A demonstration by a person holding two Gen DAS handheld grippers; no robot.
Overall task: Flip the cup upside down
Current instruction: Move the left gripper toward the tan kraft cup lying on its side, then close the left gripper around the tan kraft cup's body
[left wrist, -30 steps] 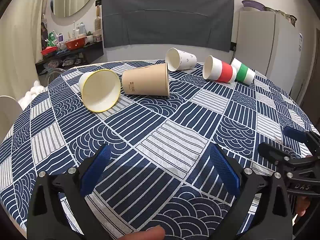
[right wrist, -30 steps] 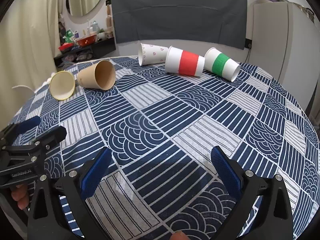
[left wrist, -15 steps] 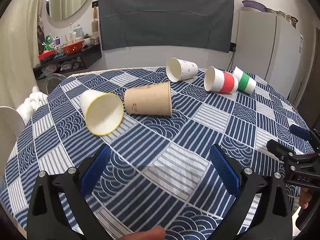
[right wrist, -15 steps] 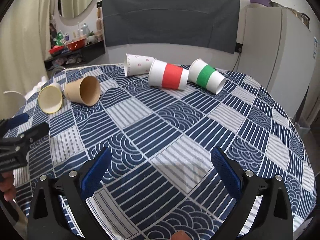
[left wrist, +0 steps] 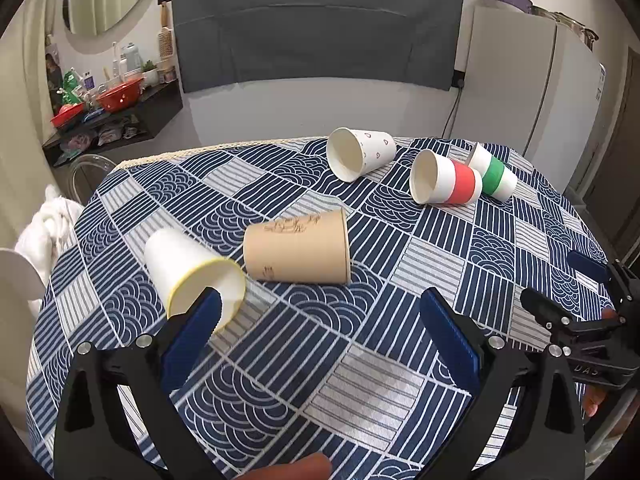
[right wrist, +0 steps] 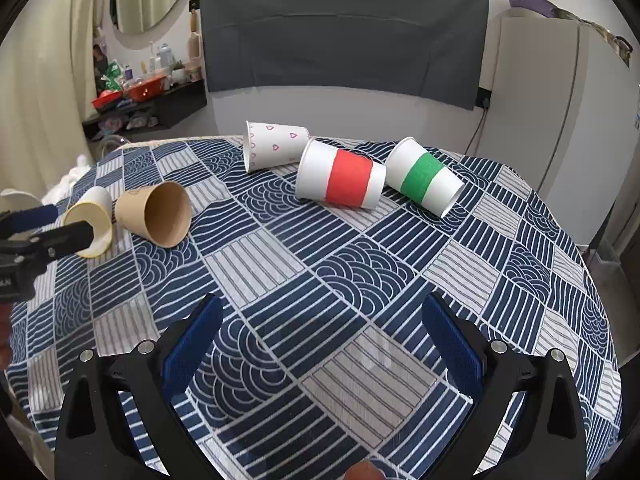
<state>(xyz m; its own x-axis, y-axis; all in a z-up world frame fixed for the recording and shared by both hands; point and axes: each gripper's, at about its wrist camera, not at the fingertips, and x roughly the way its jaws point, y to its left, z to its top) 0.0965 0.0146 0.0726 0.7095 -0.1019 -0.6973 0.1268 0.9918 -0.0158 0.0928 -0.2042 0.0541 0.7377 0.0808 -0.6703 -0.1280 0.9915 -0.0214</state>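
Observation:
Several paper cups lie on their sides on the patterned table. In the left wrist view a yellow-rimmed white cup (left wrist: pixel 188 268) lies just beyond my left fingertip, beside a brown cup (left wrist: pixel 298 248). A heart-print cup (left wrist: pixel 360 153), a red-banded cup (left wrist: pixel 444 178) and a green-banded cup (left wrist: pixel 492 174) lie farther back. My left gripper (left wrist: pixel 320 320) is open and empty. My right gripper (right wrist: pixel 320 332) is open and empty above the cloth, with the red-banded cup (right wrist: pixel 340 180) and green-banded cup (right wrist: pixel 422 176) ahead.
The round table (left wrist: pixel 360 380) has a blue and white cloth. A fridge (left wrist: pixel 528 88) stands at the back right and a cluttered shelf (left wrist: pixel 112 112) at the back left. White fabric (left wrist: pixel 48 224) lies off the table's left edge.
Both grippers have risen and tilted down over the table. My left gripper has come closer to the yellow-rimmed cup, whose mouth now sits at my left fingertip. Both stay open.

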